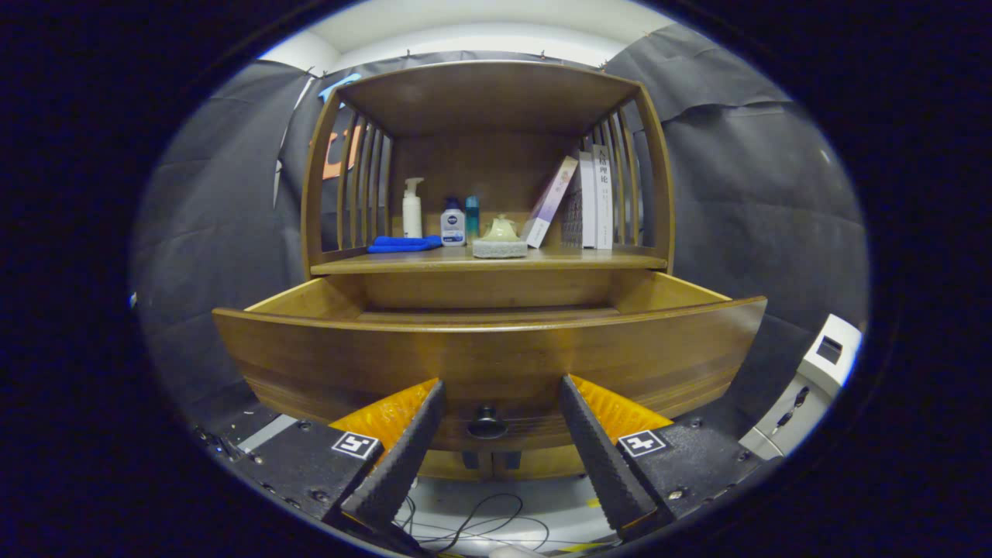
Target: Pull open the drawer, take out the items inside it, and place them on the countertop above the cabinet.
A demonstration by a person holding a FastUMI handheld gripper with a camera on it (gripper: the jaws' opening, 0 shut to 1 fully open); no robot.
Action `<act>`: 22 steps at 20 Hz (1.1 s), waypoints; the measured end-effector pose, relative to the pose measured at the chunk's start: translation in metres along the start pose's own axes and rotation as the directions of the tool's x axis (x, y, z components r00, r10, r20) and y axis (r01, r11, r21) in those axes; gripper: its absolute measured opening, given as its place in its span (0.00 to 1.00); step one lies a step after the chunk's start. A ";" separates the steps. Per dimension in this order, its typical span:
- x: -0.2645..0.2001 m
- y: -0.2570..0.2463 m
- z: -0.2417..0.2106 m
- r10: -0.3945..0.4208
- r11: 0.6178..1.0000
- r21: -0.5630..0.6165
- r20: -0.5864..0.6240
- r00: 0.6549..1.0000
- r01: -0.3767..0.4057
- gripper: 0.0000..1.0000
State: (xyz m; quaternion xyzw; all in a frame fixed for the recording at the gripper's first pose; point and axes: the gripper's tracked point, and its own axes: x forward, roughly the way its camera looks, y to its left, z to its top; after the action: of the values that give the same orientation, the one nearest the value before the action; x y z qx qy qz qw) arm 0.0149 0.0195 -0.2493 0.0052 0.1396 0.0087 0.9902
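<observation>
With the drawer (488,364) pulled well out from under the desk (488,260), the tongs (502,391) stand wide open, holding nothing, fingers (403,457) flanking the dark knob (487,424) without touching it. Drawer contents hidden behind its front. On the desk: blue cloth (403,244) near the left edge, bottles (453,223) mid-back, books (585,201) at the right.

Bottles (434,218) left of books (587,200), countertop (542,260)
</observation>
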 end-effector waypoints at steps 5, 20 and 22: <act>0.035 0.008 0.011 0.014 1.000 -0.004 0.007 1.000 -0.014 0.98; 0.143 0.015 0.042 0.005 1.000 -0.007 0.027 1.000 -0.004 0.98; 0.152 0.013 0.043 0.006 1.000 -0.012 0.025 1.000 -0.006 0.98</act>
State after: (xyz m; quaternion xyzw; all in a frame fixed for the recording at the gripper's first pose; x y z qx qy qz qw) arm 0.1728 0.0350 -0.2497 0.0001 0.1271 0.0125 0.9918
